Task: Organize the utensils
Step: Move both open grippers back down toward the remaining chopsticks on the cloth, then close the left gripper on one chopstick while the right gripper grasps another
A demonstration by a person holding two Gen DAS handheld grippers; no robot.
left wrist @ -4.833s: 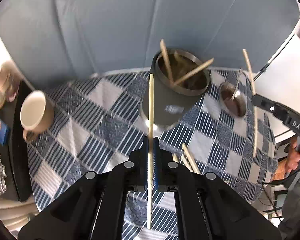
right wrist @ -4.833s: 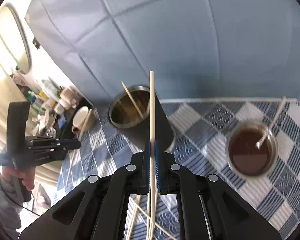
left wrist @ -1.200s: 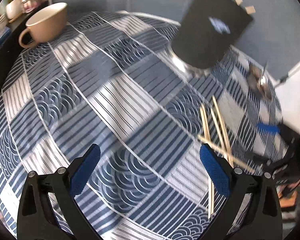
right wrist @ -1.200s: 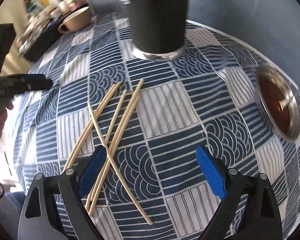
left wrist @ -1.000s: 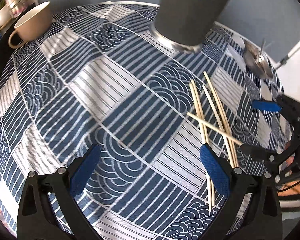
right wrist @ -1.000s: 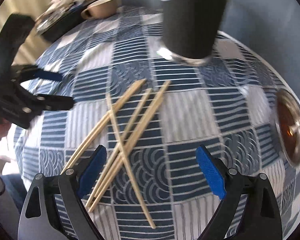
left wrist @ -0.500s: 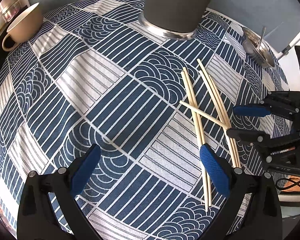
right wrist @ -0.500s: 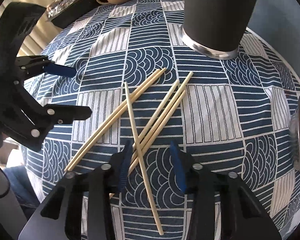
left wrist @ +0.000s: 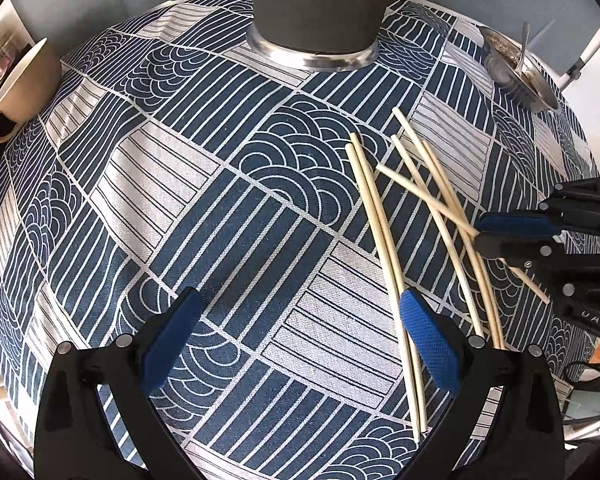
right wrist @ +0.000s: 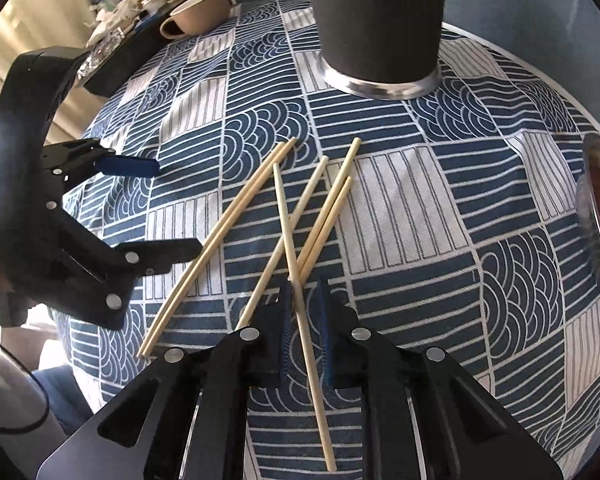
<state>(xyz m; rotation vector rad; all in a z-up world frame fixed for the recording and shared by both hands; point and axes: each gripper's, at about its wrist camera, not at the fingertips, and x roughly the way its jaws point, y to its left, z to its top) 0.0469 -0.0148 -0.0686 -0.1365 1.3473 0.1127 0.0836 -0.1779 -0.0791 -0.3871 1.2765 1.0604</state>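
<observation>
step: picking one crossing chopstick (right wrist: 296, 280) off loose pile, frame centre | right tool (right wrist: 305, 312) closing around it, pads not yet pressing | left tool (left wrist: 300, 344) spread wide, empty | tip: centre stick, avoid neighbours, then lift toward dark holder (right wrist: 380, 20) at frame top

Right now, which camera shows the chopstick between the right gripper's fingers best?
The right wrist view: the crossing chopstick runs between the closing right gripper. The left wrist view shows it from the side, its far end hidden behind that gripper.
</observation>
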